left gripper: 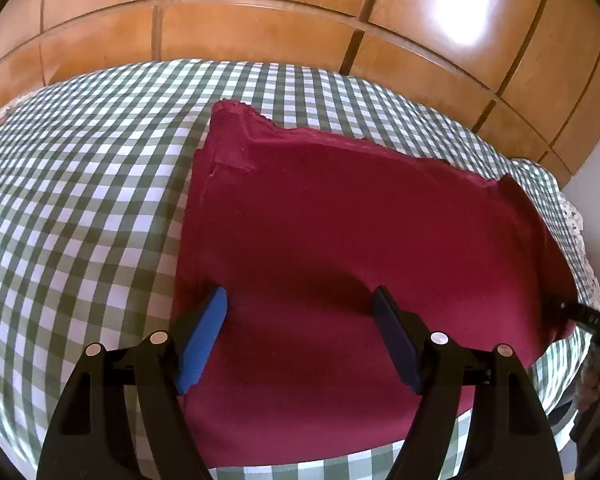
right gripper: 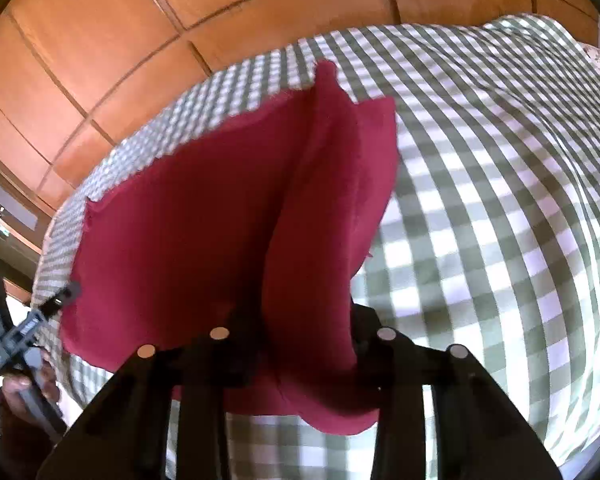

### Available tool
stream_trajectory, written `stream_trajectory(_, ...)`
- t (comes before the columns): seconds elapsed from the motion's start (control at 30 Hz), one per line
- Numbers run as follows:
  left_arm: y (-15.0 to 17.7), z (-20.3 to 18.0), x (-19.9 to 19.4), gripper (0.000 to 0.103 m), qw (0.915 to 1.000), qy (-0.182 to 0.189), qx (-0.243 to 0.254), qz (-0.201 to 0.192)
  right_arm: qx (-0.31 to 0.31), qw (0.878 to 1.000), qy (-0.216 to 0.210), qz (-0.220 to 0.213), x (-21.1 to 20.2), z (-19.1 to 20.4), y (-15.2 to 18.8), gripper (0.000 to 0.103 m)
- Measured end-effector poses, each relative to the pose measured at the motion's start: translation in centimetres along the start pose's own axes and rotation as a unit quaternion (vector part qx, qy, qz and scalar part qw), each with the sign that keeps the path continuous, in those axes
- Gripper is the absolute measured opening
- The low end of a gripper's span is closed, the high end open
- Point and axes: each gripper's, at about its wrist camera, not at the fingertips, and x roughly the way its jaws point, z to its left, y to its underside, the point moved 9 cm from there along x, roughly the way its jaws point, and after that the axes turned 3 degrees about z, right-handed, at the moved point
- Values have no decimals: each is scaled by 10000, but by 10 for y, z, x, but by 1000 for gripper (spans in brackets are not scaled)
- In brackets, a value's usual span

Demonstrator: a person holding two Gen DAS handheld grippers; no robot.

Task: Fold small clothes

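Observation:
A dark red cloth [left gripper: 340,240] lies on a table with a green and white checked tablecloth [left gripper: 80,200]. My left gripper [left gripper: 300,312] is open, its blue pads [left gripper: 202,340] hovering over the cloth's near left part, holding nothing. In the right wrist view the cloth [right gripper: 180,240] has its right edge lifted and folded over toward the left. My right gripper [right gripper: 300,352] is shut on that raised red edge, and the fabric hides its fingertips. The right gripper also shows at the right rim of the left wrist view [left gripper: 580,312], at the cloth's right edge.
Orange-brown wooden panelling [left gripper: 300,20] stands behind the table. The checked tablecloth [right gripper: 500,200] spreads wide to the right of the cloth. The left gripper and the hand holding it show at the left edge of the right wrist view [right gripper: 20,340].

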Motion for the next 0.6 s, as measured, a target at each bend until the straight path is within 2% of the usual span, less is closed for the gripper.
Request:
stream_trajectory(0.07, -2, 1, -3, 74, 9998, 154, -105, 19, -132, 9998, -95, -82, -7, 16, -7, 29)
stream_trajectory(0.17, -4, 4, -13, 74, 9966, 681, -452, 51, -442, 9983, -323, -221, -20, 49, -15, 28)
stream_trajectory(0.23, -8, 5, -20, 77, 9915, 1100, -690, 15, -666, 9961, -523, -258, -25, 76, -20, 27)
stream_trajectory(0.33, -14, 9, -30, 78, 9872, 1337, -872, -67, -1090, 9911, -717, -265, -24, 119, -19, 27)
stream_trajectory(0.47, -22, 4, -46, 78, 9769, 1882, -1005, -140, -1568, 9838, -857, -151, -9, 167, -5, 26)
stream_trajectory(0.53, -27, -2, -54, 78, 9691, 2234, -1027, -174, -1768, 9801, -898, -41, 2, 186, 4, 26)
stream_trajectory(0.6, -33, -9, -59, 81, 9643, 2447, -997, -197, -2048, 9754, -821, 45, 16, 202, 15, 26)
